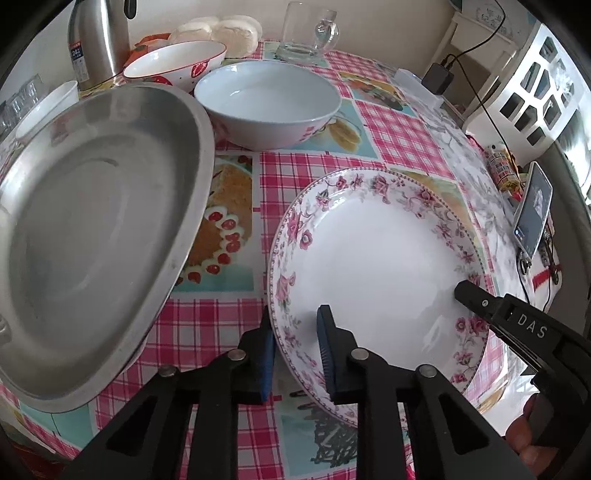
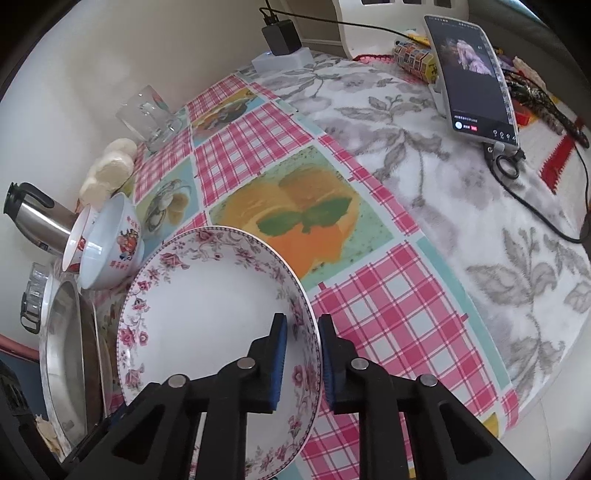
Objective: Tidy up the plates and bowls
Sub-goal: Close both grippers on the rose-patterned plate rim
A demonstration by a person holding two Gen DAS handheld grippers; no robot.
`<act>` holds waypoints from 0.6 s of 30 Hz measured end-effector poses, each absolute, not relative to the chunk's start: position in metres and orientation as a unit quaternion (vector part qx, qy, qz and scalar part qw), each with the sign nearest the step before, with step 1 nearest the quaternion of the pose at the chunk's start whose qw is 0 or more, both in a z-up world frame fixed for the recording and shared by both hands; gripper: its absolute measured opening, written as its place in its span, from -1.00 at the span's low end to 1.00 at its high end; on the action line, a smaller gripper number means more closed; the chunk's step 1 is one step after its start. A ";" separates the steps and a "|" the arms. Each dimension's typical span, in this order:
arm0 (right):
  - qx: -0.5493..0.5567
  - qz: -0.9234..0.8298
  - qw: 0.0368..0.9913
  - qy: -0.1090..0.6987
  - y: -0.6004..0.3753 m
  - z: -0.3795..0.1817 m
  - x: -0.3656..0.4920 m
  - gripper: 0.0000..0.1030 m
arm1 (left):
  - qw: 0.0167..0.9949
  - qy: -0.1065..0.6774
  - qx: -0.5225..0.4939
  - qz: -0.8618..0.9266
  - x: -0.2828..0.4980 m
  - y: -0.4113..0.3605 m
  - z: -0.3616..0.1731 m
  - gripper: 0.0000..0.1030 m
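Left wrist view: checked fruit-print tablecloth (image 1: 399, 136) under cream wall (image 1: 388, 22).

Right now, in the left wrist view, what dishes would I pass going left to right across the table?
Large oval metal platter → plain white ceramic bowl → white plate with a pink floral rim, pinched at its rim by both grippers.

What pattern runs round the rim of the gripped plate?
Pink roses on white, clearest in the left wrist view of the floral plate.
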State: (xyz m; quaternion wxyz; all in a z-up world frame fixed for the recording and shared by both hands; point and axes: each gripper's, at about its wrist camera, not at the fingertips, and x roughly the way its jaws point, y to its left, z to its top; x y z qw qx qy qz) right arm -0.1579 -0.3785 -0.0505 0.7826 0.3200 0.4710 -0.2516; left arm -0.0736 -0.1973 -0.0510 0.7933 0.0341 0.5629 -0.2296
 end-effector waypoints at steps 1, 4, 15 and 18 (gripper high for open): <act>0.319 -0.253 0.783 0.470 -0.378 -0.050 -0.159 -0.66 | 0.793 0.563 0.027 -0.232 -0.073 -0.196 -0.050 -0.65; 0.320 -0.251 0.788 0.462 -0.380 -0.047 -0.162 -0.66 | 0.794 0.559 0.019 -0.237 -0.072 -0.192 -0.046 -0.67; 0.326 -0.246 0.809 0.423 -0.380 -0.031 -0.169 -0.66 | 0.807 0.530 0.009 -0.261 -0.073 -0.189 -0.026 -0.67; 0.327 -0.245 0.812 0.417 -0.380 -0.030 -0.172 -0.66 | 0.805 0.529 -0.001 -0.267 -0.070 -0.187 -0.024 -0.67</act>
